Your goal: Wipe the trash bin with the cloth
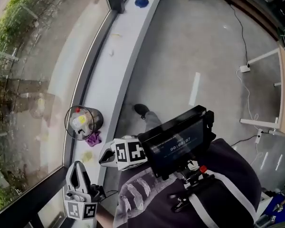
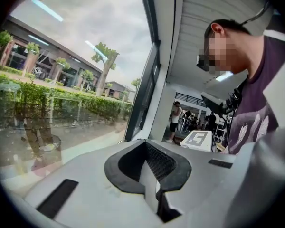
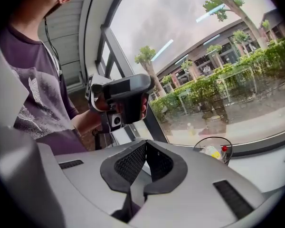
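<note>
A small black wire trash bin (image 1: 83,122) stands on the white window ledge (image 1: 128,42), with yellowish rubbish inside. A purple cloth (image 1: 93,138) lies crumpled against its near side. My left gripper (image 1: 77,168) hovers low at the near left, jaws pointing toward the bin, shut and empty. My right gripper (image 1: 102,159) sits just right of the cloth, also shut on nothing. In the left gripper view the left gripper (image 2: 147,151) faces the window. In the right gripper view the right gripper (image 3: 146,151) has the bin (image 3: 213,151) ahead to the right, and a hand holds the left gripper (image 3: 121,99).
Window glass (image 1: 33,80) runs along the ledge's left side. A blue lump (image 1: 141,2) lies far down the ledge, a yellowish scrap (image 1: 87,156) near the cloth. A black screen (image 1: 178,141) hangs at the person's chest. A power strip (image 1: 245,68) and cable lie on the floor.
</note>
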Motion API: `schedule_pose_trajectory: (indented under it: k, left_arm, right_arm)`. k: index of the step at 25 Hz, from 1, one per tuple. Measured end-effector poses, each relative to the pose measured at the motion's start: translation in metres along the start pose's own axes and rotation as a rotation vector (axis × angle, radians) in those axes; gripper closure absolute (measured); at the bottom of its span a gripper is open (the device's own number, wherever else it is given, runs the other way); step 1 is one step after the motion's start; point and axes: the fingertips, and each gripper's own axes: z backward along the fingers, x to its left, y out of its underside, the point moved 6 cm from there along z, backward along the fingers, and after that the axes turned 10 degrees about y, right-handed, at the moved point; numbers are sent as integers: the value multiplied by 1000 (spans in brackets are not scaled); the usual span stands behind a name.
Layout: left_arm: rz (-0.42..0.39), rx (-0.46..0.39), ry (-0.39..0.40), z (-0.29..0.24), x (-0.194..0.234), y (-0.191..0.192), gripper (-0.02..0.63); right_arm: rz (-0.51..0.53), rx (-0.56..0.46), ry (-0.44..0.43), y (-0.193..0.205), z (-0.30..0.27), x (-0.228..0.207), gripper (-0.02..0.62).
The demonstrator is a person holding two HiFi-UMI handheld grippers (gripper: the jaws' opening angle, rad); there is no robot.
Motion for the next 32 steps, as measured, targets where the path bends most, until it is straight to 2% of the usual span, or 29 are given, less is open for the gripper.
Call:
schedule_pose_trajectory:
  k: [3, 5, 8, 11, 14, 19, 23, 27, 29, 32]
  left_arm:
    - [-46, 36, 41, -25, 19, 1, 612]
    - [-58, 43, 40, -47, 18, -10, 612]
    - [-59, 55, 4, -75, 15, -24, 612]
    - [-59, 46, -55, -77, 38, -21, 612]
    - [-41, 19, -156, -60, 60, -14, 612]
    - [5, 46, -363, -51, 56, -6, 612]
    - [-3, 119, -498, -57, 56, 9, 612]
    - [-27, 169, -704, -27, 67, 29, 612]
    - [-17, 222, -746, -4, 80, 43, 612]
    - [8, 313, -799, 24, 103, 72, 612]
  right_arm:
    - [-35, -23, 31, 8, 6, -17, 595]
    - [-65, -26, 44, 8, 30, -30, 595]
    - [-104, -12, 66, 1, 66, -60, 595]
    - [-108, 0, 94, -9, 67, -98, 595]
    - [-65, 35, 57, -23, 48, -125, 595]
    - [70, 145, -102, -46, 47, -145, 595]
    - [143, 229, -105, -49, 53, -183, 595]
    - [191, 316, -208, -47, 14, -202, 595]
    - [173, 345, -229, -44, -6, -193, 595]
    - [181, 407, -197, -39, -37, -193, 595]
